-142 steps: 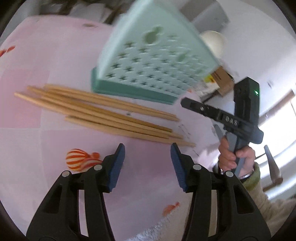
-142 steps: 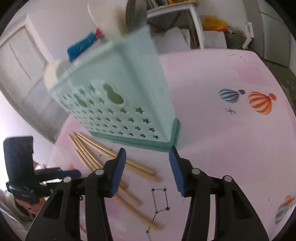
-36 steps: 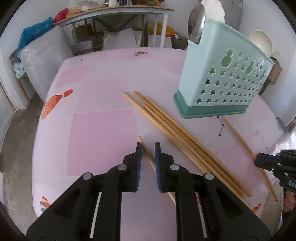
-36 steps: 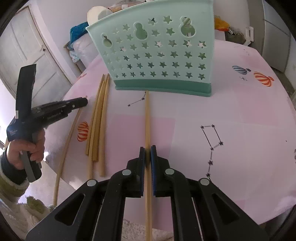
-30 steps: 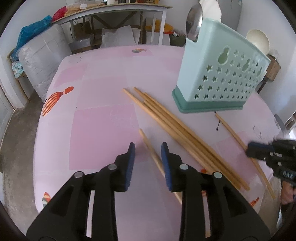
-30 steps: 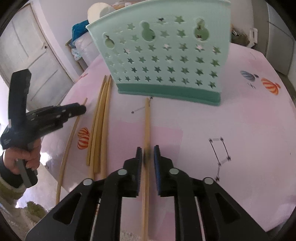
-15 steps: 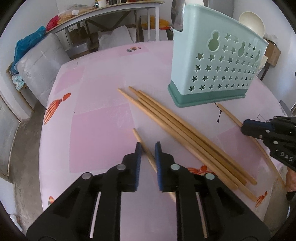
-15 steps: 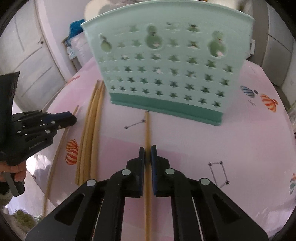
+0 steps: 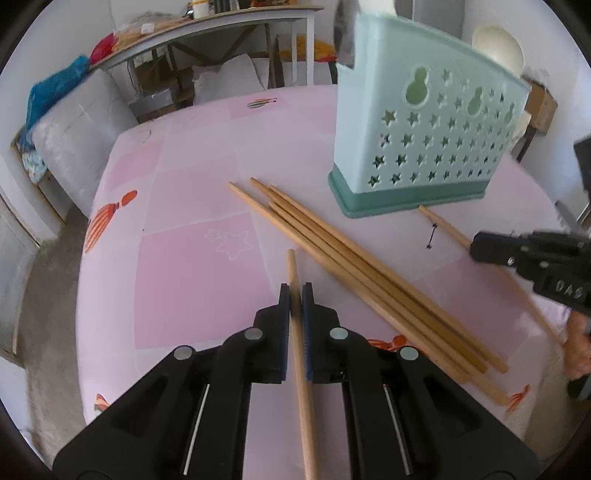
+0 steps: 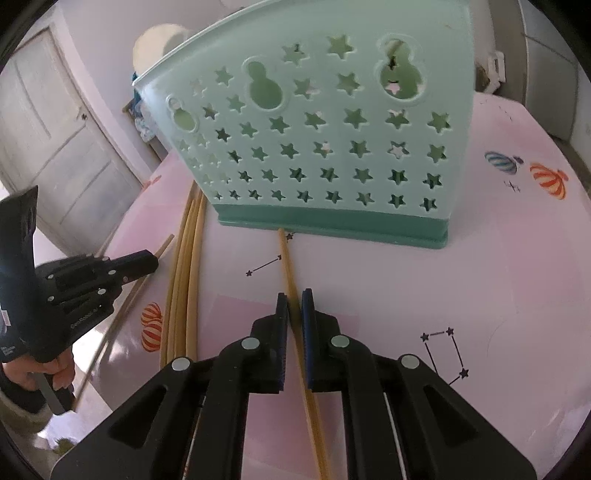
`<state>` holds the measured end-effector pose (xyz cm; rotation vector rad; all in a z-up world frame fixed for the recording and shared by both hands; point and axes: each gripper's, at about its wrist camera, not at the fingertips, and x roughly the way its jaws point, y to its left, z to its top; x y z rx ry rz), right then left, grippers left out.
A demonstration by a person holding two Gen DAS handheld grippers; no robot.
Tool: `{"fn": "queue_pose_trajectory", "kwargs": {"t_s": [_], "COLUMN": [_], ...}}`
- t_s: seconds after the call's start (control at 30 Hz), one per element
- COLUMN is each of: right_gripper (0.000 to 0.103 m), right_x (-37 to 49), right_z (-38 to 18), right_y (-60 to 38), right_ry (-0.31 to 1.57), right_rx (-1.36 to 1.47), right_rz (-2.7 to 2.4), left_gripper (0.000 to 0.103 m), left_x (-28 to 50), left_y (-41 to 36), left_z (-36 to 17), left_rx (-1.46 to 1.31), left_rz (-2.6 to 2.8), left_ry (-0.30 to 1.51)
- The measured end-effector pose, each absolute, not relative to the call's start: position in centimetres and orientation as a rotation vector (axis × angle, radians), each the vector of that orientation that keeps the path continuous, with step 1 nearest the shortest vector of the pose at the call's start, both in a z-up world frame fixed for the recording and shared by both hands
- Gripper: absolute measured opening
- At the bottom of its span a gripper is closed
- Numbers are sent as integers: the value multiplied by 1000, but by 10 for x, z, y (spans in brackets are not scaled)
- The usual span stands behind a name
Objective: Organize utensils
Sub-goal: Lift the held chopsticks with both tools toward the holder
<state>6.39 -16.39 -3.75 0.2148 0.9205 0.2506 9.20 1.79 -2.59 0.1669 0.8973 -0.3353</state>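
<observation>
A mint-green utensil holder (image 9: 424, 147) with star cut-outs stands on the pink table (image 9: 184, 258). Beside it lies a bundle of several wooden chopsticks (image 9: 351, 258). My left gripper (image 9: 295, 291) is shut on a single chopstick (image 9: 293, 266) that runs between its pads and juts forward. My right gripper (image 10: 294, 295) is shut on another chopstick (image 10: 286, 258), whose far end almost touches the holder (image 10: 332, 129) base. Each view shows the other gripper: the right gripper (image 9: 480, 247) on its chopstick (image 9: 443, 229), and the left gripper (image 10: 151, 262) with its chopstick (image 10: 164, 245) left of the bundle (image 10: 184, 277).
A white ladle (image 9: 495, 48) and a metal spoon (image 9: 345, 33) stick up from the holder. Beyond the table stand a cluttered bench (image 9: 221, 22) and white sacks (image 9: 81, 122). A door (image 10: 55, 129) is at the left in the right wrist view. The table edge runs close under both grippers.
My left gripper's jaws stood apart around the single chopstick a second ago and have closed on it. My right gripper's jaws eased apart, then closed again on their chopstick, nearer the holder.
</observation>
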Motion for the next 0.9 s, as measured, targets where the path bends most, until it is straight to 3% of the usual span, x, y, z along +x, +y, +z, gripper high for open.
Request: {"fn": "queue_pose_trajectory", "kwargs": {"t_s": [0.27,0.5,0.9], "right_gripper": [7,7,7], "right_x": [38,21,7], "right_z": [-15,10,22], "right_y": [-195,-217,-235], "right_ry": [794,672,583], "right_rx": [354,420,471], "right_rz": [248,218,177], "left_gripper": [4,4,4], "left_x": [78,58,67], "left_y": [42,51,-9], "left_z": [28,107,222], "left_rx": [-1,-129,-196], "left_rz": [-400,-517,-664], "left_ry": [794,566,174]}}
